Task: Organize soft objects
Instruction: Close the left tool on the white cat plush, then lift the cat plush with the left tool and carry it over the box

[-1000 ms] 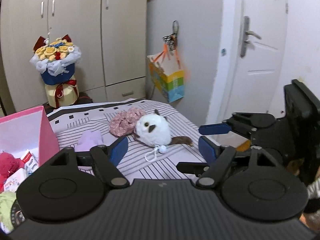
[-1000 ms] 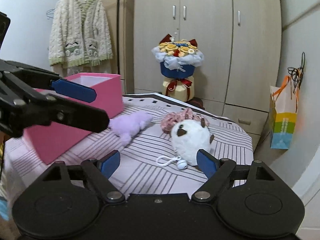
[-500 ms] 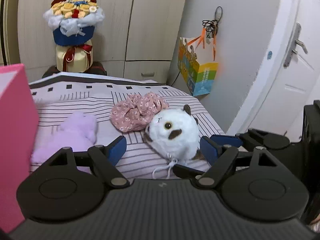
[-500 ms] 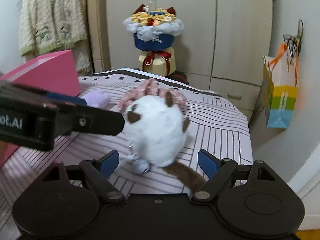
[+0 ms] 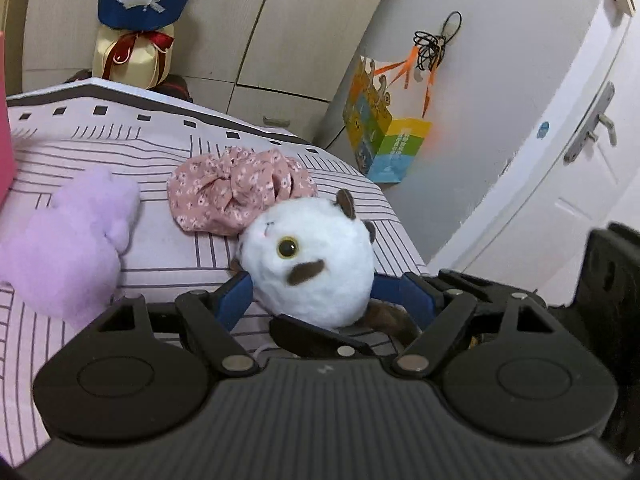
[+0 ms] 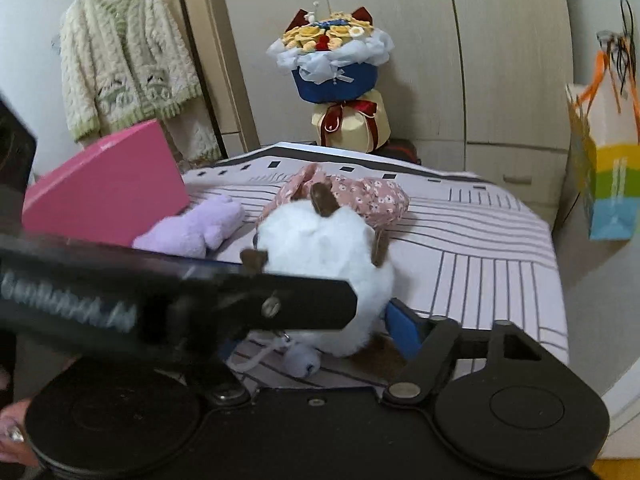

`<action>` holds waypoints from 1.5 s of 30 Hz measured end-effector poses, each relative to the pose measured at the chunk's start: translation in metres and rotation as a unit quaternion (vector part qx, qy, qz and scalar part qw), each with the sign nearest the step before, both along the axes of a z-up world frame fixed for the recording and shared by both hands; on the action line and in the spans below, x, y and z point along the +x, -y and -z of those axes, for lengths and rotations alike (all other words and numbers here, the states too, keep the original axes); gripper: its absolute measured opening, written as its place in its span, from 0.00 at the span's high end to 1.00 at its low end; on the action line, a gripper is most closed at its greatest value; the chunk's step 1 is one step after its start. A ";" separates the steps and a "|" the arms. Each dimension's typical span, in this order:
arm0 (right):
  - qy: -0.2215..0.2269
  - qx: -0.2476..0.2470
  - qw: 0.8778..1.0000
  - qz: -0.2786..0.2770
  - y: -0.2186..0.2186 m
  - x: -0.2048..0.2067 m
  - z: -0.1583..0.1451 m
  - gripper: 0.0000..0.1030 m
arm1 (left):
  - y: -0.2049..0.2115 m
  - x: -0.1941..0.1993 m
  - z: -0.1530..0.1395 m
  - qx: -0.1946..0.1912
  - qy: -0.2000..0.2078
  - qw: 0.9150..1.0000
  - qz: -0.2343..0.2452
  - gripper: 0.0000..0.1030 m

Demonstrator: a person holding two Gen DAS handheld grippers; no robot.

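A round white plush [image 5: 312, 260] with brown patches and a keychain cord lies on the striped bed [image 5: 180, 248]. My left gripper [image 5: 326, 302] is open, its blue pads [image 5: 236, 304] flanking the plush low on both sides. My right gripper [image 6: 316, 336] also straddles the white plush [image 6: 328, 264], and its jaws are closing. Its right pad [image 6: 400, 328] is at the fur. The left gripper's black arm [image 6: 180, 304] hides its other pad. A purple plush [image 5: 72, 240] and a pink floral fabric piece [image 5: 236, 200] lie just beyond.
A pink box [image 6: 108, 188] stands on the bed [image 6: 480, 240] at the left, with the purple plush [image 6: 192, 228] against it. Beyond the bed stand a bouquet [image 6: 332, 64] and wardrobes. A colourful paper bag [image 5: 384, 140] hangs right, by a door [image 5: 580, 140]. A cardigan [image 6: 128, 68] hangs left.
Both grippers have come closer and lower, so the white plush now sits between their fingers. The right gripper's jaws have narrowed around it. The left view has rolled.
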State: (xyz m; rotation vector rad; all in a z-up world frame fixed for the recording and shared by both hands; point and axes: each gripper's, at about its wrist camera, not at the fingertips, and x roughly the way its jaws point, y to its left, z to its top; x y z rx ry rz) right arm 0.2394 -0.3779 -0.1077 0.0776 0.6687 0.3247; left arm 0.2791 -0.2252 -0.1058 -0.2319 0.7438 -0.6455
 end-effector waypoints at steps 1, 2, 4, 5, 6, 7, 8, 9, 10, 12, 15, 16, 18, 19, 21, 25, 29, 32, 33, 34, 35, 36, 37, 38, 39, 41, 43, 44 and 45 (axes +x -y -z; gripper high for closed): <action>0.002 -0.011 1.000 -0.001 -0.001 -0.001 0.000 0.38 | -0.001 0.000 0.000 -0.004 0.001 1.000 -0.004 0.23; 0.005 -0.018 1.000 -0.001 -0.003 -0.003 0.000 0.38 | -0.003 0.001 0.001 -0.008 -0.002 1.000 -0.005 0.23; 0.009 -0.024 1.000 -0.003 -0.006 -0.005 0.001 0.45 | -0.003 0.002 0.002 -0.011 -0.006 1.000 -0.008 0.26; 0.014 -0.032 0.999 -0.001 -0.008 -0.007 0.001 0.46 | -0.003 0.002 0.002 -0.005 -0.005 1.000 -0.009 0.28; 0.019 -0.040 0.999 -0.001 -0.010 -0.009 0.000 0.47 | -0.002 0.002 0.002 0.003 -0.004 1.000 -0.013 0.34; 0.023 -0.048 0.999 -0.001 -0.012 -0.012 -0.001 0.49 | -0.002 0.002 0.002 0.011 -0.003 1.000 -0.017 0.37; 0.026 -0.052 0.998 -0.001 -0.014 -0.014 -0.001 0.49 | -0.003 0.002 0.003 0.015 -0.003 1.000 -0.021 0.40; 0.027 -0.054 0.998 -0.001 -0.016 -0.017 -0.002 0.49 | -0.004 0.002 0.003 0.014 -0.006 1.000 -0.020 0.40; 0.027 -0.057 0.998 0.000 -0.018 -0.019 -0.003 0.49 | -0.006 0.001 0.002 0.012 -0.009 1.000 -0.017 0.40; 0.029 -0.062 0.998 0.002 -0.022 -0.026 -0.004 0.49 | -0.010 -0.002 0.000 0.005 -0.014 1.000 -0.014 0.40; 0.024 -0.061 0.998 0.006 -0.028 -0.035 -0.006 0.47 | -0.016 -0.010 -0.002 0.004 -0.014 1.000 -0.009 0.40; 0.022 -0.061 0.998 0.007 -0.031 -0.039 -0.006 0.46 | -0.017 -0.013 -0.003 0.003 -0.015 1.000 -0.008 0.40; 0.023 -0.063 0.998 0.009 -0.037 -0.047 -0.008 0.46 | -0.023 -0.020 -0.005 -0.002 -0.017 1.000 -0.009 0.40; 0.024 -0.062 0.998 0.012 -0.041 -0.053 -0.009 0.46 | -0.027 -0.023 -0.007 -0.008 -0.019 1.000 -0.009 0.40; 0.023 -0.052 0.998 0.022 -0.046 -0.064 -0.011 0.46 | -0.035 -0.031 -0.009 -0.018 -0.028 0.999 -0.010 0.40; 0.028 -0.087 0.995 0.035 -0.067 -0.089 -0.015 0.37 | -0.050 -0.048 -0.009 -0.040 -0.043 0.998 0.008 0.40; 0.073 -0.077 0.992 0.074 -0.083 -0.115 -0.022 0.36 | -0.063 -0.067 -0.002 -0.046 -0.039 0.998 0.012 0.40; 0.098 -0.057 0.990 0.082 -0.090 -0.131 -0.023 0.36 | -0.074 -0.078 0.002 -0.048 -0.036 0.998 0.021 0.40; 0.104 -0.066 0.989 0.081 -0.095 -0.136 -0.022 0.36 | -0.078 -0.080 0.002 -0.051 -0.040 0.998 0.024 0.40; 0.109 -0.076 0.988 0.079 -0.099 -0.139 -0.022 0.36 | -0.081 -0.082 0.003 -0.053 -0.043 0.997 0.026 0.40; 0.112 -0.086 0.987 0.078 -0.104 -0.143 -0.022 0.36 | -0.084 -0.083 0.003 -0.053 -0.044 0.997 0.027 0.40; 0.114 -0.091 0.986 0.076 -0.108 -0.145 -0.022 0.37 | -0.087 -0.087 0.001 -0.051 -0.040 0.998 0.026 0.40; 0.116 -0.093 0.986 0.075 -0.110 -0.146 -0.024 0.37 | -0.089 -0.090 0.000 -0.047 -0.033 0.998 0.027 0.40; 0.119 -0.096 0.985 0.074 -0.113 -0.149 -0.025 0.37 | -0.091 -0.093 -0.002 -0.045 -0.026 0.998 0.028 0.40; 0.122 -0.098 0.985 0.074 -0.116 -0.151 -0.026 0.37 | -0.093 -0.096 -0.004 -0.044 -0.021 0.998 0.028 0.40; 0.129 -0.103 0.983 0.074 -0.121 -0.156 -0.029 0.37 | -0.097 -0.102 -0.009 -0.042 -0.011 0.999 0.030 0.40; 0.134 -0.108 0.982 0.073 -0.126 -0.165 -0.032 0.37 | -0.101 -0.108 -0.013 -0.038 -0.001 0.999 0.031 0.40; 0.136 -0.112 0.982 0.072 -0.128 -0.168 -0.034 0.37 | -0.103 -0.111 -0.015 -0.037 0.004 0.999 0.032 0.40; 0.139 -0.116 0.981 0.071 -0.131 -0.171 -0.036 0.37 | -0.105 -0.115 -0.018 -0.035 0.009 0.999 0.033 0.40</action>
